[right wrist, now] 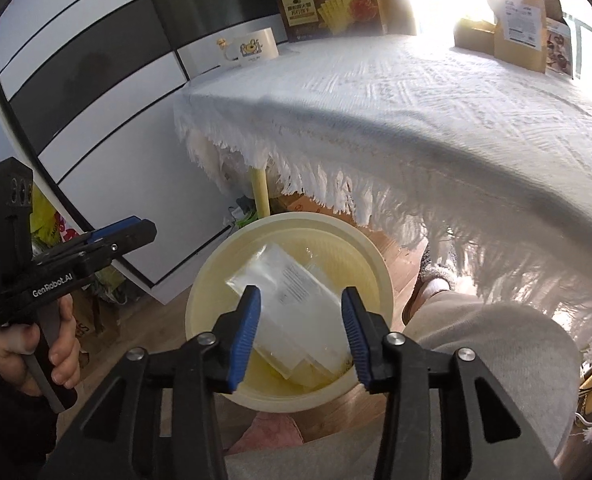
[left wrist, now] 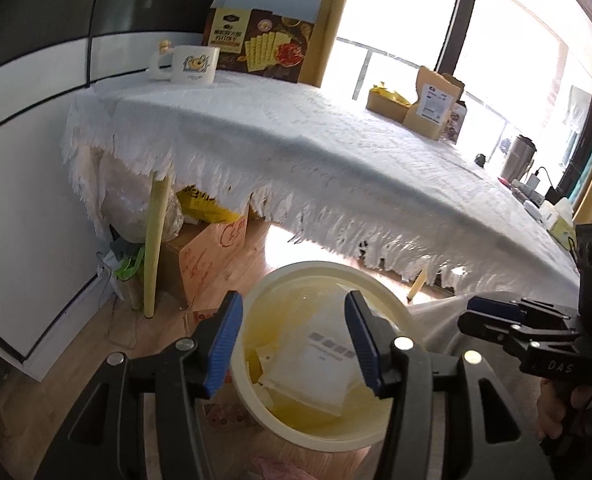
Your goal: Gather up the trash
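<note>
A white fringed tablecloth (left wrist: 296, 140) drapes the table, bright window (left wrist: 407, 20) at one o'clock, wood-plank floor (left wrist: 76, 364) below.

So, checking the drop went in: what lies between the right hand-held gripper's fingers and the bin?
Only a clear plastic packet, lying inside the bin below the open right hand-held gripper; right wrist view.

Both wrist views look steeply down — sharing the bin (left wrist: 315, 436) closely.

A round cream-coloured trash bin (right wrist: 292, 396) stands open on the wooden floor, just beside the fringed counter edge; inside it lies a clear plastic packet (right wrist: 292, 300) with a printed label, tilted against the wall, on top of pale yellowish scraps (left wrist: 296, 408).
</note>
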Demonstrator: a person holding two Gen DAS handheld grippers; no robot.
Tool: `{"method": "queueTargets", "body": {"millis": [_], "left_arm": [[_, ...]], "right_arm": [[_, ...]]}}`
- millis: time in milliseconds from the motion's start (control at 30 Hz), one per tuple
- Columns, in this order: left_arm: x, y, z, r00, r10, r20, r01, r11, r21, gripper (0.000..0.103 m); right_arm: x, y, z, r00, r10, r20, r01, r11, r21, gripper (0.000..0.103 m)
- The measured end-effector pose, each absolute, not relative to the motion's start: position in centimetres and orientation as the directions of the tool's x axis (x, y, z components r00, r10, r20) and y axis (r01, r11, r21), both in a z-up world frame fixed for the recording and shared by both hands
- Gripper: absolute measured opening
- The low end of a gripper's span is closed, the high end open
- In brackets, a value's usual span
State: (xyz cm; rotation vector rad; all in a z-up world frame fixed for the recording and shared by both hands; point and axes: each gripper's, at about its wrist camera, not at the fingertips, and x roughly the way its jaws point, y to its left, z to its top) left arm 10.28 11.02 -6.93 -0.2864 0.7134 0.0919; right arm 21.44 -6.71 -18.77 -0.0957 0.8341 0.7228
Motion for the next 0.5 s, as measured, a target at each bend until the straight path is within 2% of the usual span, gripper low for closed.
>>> {"method": "queueTargets", "body": {"millis": [500], "left_arm": [[9.0,7.3,-3.6,0.797,-0.034,-0.604,-0.107,0.974,-0.197,0.056]], "right_arm": [[18.3,-10.7,-16.3,0.519,0.560,-0.646,-0.591,0.781,0.202,0.042]]}}
